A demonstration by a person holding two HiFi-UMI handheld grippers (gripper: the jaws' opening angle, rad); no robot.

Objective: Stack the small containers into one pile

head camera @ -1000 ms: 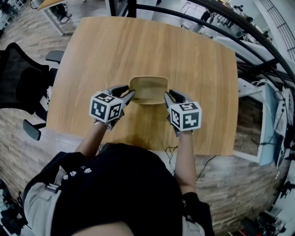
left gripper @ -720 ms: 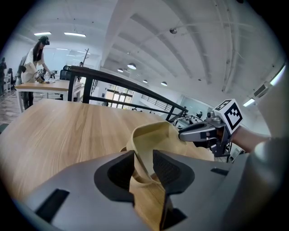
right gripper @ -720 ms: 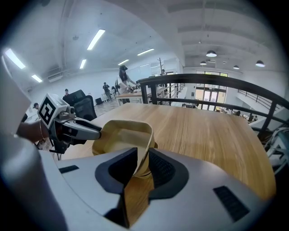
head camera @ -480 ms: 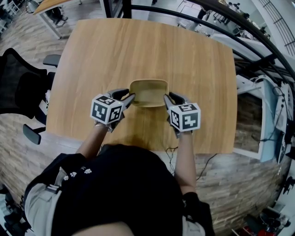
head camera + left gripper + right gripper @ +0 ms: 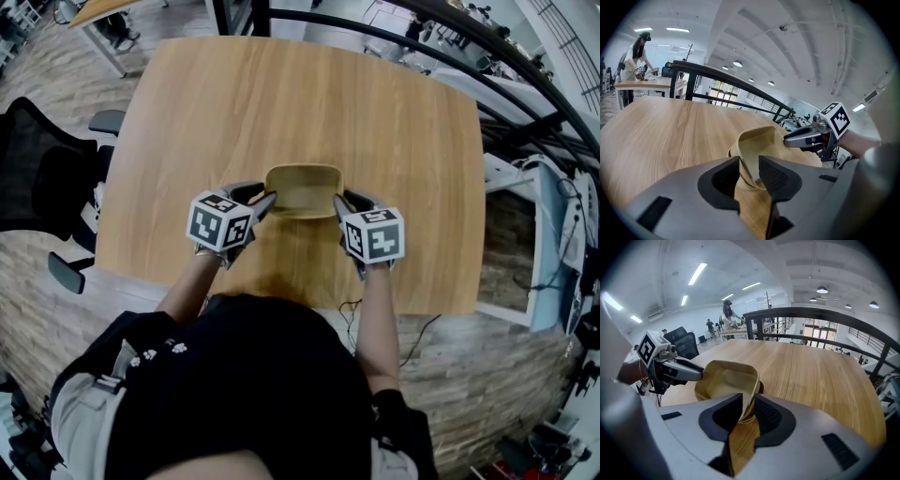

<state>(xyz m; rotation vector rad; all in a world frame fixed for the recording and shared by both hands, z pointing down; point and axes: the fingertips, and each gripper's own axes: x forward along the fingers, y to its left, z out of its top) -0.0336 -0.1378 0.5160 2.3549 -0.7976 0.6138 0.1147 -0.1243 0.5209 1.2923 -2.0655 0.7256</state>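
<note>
Lowered slightly, the container point(image 5: 302, 187) was clamped at opposite rims by left gripper point(image 5: 266, 199) and right gripper point(image 5: 337, 202); set-down, then release, seemed due.

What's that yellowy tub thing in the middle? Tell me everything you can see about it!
The container is a small tan tub, open on top, with rounded corners, thin walls and nothing inside. It looks soft, perhaps thin plastic, because its rim bends where it is pinched. It is upright over the wooden table, on the person's side. The left gripper clamps its left rim and the right gripper clamps its right rim. Whether its bottom touches the table I cannot tell.
</note>
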